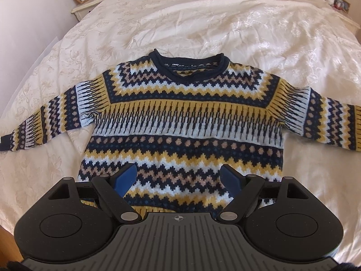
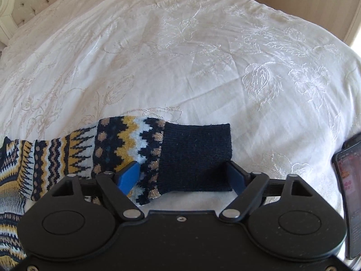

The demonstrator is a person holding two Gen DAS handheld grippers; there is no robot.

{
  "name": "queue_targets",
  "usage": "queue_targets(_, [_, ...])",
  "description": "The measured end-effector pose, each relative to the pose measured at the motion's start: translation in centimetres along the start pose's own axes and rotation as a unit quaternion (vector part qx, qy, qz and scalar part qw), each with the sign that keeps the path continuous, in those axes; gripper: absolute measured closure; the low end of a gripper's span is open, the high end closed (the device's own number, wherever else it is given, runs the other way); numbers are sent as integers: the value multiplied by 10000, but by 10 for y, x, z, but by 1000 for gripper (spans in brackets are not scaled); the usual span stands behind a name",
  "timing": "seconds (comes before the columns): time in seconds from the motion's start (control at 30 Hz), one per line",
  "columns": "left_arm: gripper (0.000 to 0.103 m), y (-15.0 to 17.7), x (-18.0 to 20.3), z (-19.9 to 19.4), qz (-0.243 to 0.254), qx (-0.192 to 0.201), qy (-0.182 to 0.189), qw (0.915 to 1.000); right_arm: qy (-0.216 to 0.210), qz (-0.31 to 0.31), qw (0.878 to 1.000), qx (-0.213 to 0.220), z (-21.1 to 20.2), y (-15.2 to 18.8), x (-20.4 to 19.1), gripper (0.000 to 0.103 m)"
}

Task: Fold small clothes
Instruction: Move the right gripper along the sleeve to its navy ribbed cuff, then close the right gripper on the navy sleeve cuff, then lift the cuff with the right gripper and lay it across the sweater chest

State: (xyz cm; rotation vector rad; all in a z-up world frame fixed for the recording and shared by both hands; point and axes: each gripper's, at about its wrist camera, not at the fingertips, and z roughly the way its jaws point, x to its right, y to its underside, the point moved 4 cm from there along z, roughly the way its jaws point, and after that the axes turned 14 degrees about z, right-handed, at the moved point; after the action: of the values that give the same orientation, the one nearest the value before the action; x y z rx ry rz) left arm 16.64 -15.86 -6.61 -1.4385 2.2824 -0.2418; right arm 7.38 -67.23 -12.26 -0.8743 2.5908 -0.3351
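A patterned knit sweater (image 1: 180,117) lies face up and spread flat on the bed (image 1: 203,22), collar away from us, both sleeves stretched out to the sides. Nothing is folded yet, so this looks like the very start of the job. The left gripper (image 1: 178,176) hovers over the lower hem of the body, its blue fingers (image 1: 126,176) spread wide with nothing between them. The right gripper (image 2: 182,174) is out at the end of one sleeve, fingers likewise apart and sitting either side of the navy cuff (image 2: 196,155); whether they touch the wool I cannot tell. A phone (image 2: 349,194) rests at the bed's edge just beside that gripper.

To my eye the sleeve fold comes first: the right fingers need to close on the cuff and carry it across the chest, keeping the knit from bunching. The left could pin the body or take the hem, since soft wool on a quilt will drag easily
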Motion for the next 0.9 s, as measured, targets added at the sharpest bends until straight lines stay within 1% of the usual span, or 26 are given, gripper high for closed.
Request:
queue_targets(0.03, [22, 0, 0, 0, -7, -10, 0, 10000, -55, 23, 10000, -10, 0, 0, 0, 37])
queue_targets(0.07, [22, 1, 0, 0, -10, -20, 7, 10000, -107, 28, 9999, -13, 0, -2, -2, 40])
queue_targets(0.13, [22, 1, -1, 1, 1, -32, 19, 10000, -179, 26, 9998, 16, 1, -3, -5, 51])
queue_targets(0.17, [22, 2, -2, 0, 11, -25, 20, 10000, -218, 25, 9998, 26, 0, -3, -7, 54])
queue_targets(0.23, [22, 2, -4, 0, 32, -5, 22, 10000, -249, 14, 9996, 93, 1, -3, -13, 64])
queue_targets(0.33, [22, 3, -9, 1, 30, 31, 46, 10000, -282, 31, 9995, 145, 0, -1, -22, 74])
queue_targets(0.43, [22, 5, -17, 2, 21, 64, 93, 9999, -234, -46, 9995, 229, -1, 2, -32, 78])
queue_targets(0.5, [22, 8, -23, 4, 15, 77, 134, 9999, -212, 7, 9994, 285, -3, 4, -38, 80])
queue_targets(0.57, [22, 10, -31, 7, 16, 84, 198, 9998, -246, 126, 9989, 371, -9, 7, -48, 81])
queue_targets(0.67, [22, 14, -45, 13, 21, 100, 298, 9995, -369, 174, 9979, 494, -20, 15, -73, 82])
queue_targets(0.77, [22, 17, -63, 19, 24, 124, 372, 9992, -473, 31, 9973, 557, -29, 25, -112, 83])
queue_targets(0.9, [22, 20, -96, 27, -38, 187, 416, 9990, -800, -179, 9953, 525, -37, 46, -181, 83])
